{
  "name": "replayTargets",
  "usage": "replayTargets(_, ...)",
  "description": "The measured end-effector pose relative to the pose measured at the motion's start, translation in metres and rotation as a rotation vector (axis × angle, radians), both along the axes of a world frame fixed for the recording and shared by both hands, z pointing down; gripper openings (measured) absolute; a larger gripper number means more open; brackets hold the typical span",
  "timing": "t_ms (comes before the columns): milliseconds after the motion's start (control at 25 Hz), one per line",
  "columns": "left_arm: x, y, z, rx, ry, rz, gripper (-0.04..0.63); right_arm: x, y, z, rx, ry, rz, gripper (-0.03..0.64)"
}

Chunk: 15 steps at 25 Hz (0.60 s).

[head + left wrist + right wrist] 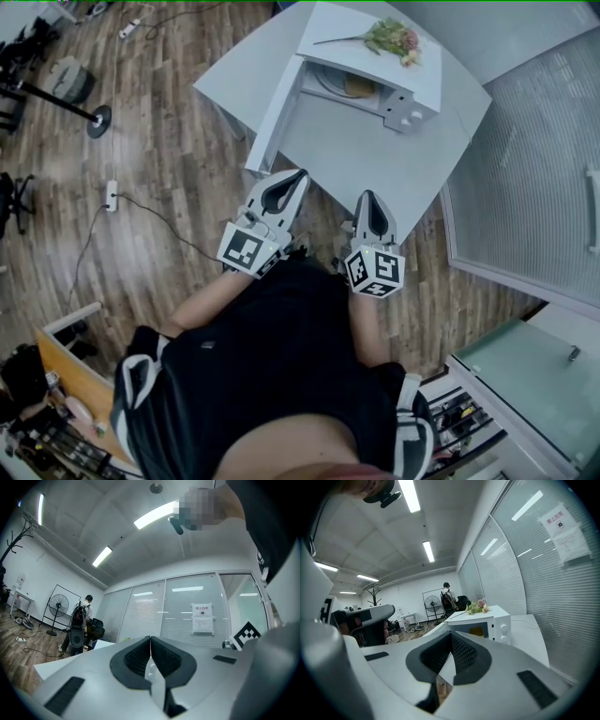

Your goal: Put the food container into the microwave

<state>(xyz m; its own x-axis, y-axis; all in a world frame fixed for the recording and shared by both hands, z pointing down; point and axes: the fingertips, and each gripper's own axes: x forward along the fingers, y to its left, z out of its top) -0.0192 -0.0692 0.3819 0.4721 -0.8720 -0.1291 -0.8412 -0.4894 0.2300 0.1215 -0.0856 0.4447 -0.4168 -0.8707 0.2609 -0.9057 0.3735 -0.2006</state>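
The left hand-held gripper point(294, 180) and right hand-held gripper point(369, 199) hang shut and empty at the white counter's point(375, 159) near edge, while the yellowish food container point(359, 86) seems already inside the open white microwave oven point(412, 98) at the far edge, so probably only its door point(272, 112) needs closing

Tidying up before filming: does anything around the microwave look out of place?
Yes: a bunch of flowers lies flat on top of the microwave, with no vase. Its door also stands open.

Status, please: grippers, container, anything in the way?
Left gripper and right gripper shut, empty. Microwave door open; yellow thing inside, maybe the container. No obstacle seen.
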Motion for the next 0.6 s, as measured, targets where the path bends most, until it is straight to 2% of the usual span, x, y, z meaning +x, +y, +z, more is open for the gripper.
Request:
replayTargets(200,-0.0015,0.0025,0.0014,0.021,-0.014,-0.002,0.023,0.0016,0.0014,-0.0015,0.001,-0.001,0.009,0.025)
replayTargets(600,-0.0057,0.0007,0.0017,0.013,-0.017,0.006,0.023,-0.0041,0.0002,0.0015,0.002,0.006,0.014,0.025)
